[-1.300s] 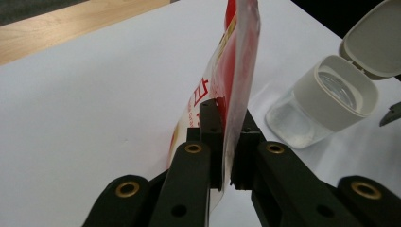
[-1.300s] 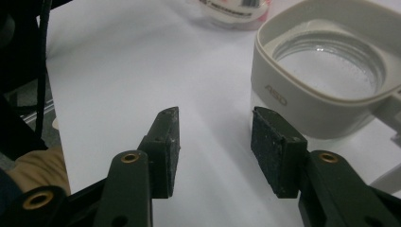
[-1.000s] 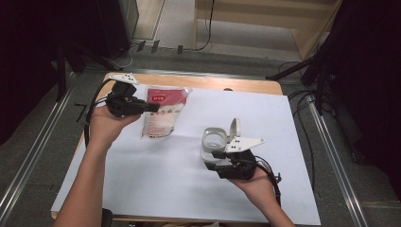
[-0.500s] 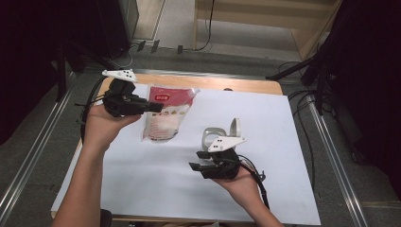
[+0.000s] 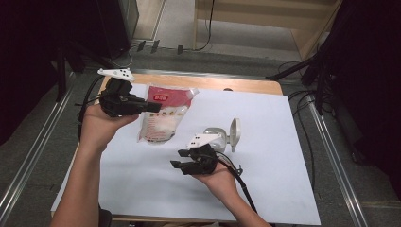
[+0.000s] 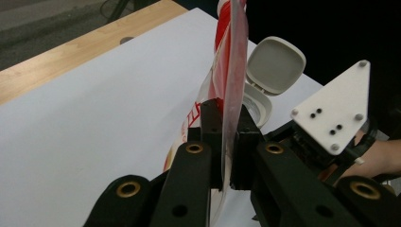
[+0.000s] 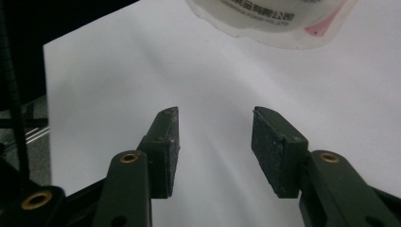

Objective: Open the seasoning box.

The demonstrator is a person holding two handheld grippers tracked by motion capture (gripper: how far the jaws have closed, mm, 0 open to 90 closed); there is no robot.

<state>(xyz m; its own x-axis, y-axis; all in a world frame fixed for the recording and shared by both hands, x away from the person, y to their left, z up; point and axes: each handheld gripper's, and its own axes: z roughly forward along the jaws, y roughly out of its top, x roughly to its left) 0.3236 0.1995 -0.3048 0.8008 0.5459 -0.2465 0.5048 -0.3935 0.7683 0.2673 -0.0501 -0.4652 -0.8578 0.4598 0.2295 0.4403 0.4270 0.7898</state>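
1. The left gripper (image 5: 153,108) is clenched on the edge of the pouch (image 5: 163,113); in the left gripper view the flat rim of the pouch (image 6: 234,71) stands pinched between the jaws.
2. The right gripper (image 5: 176,163) is released, with nothing between its jaws, and it points toward the lower end of the pouch (image 7: 265,19).
3. To do this step well, I think the right gripper should take the free bottom edge squarely, while the left one keeps its grip firm.
4. The pouch is clear plastic with red print and pale contents. It lies on the white sheet (image 5: 265,189), near the open grey container (image 5: 222,135).
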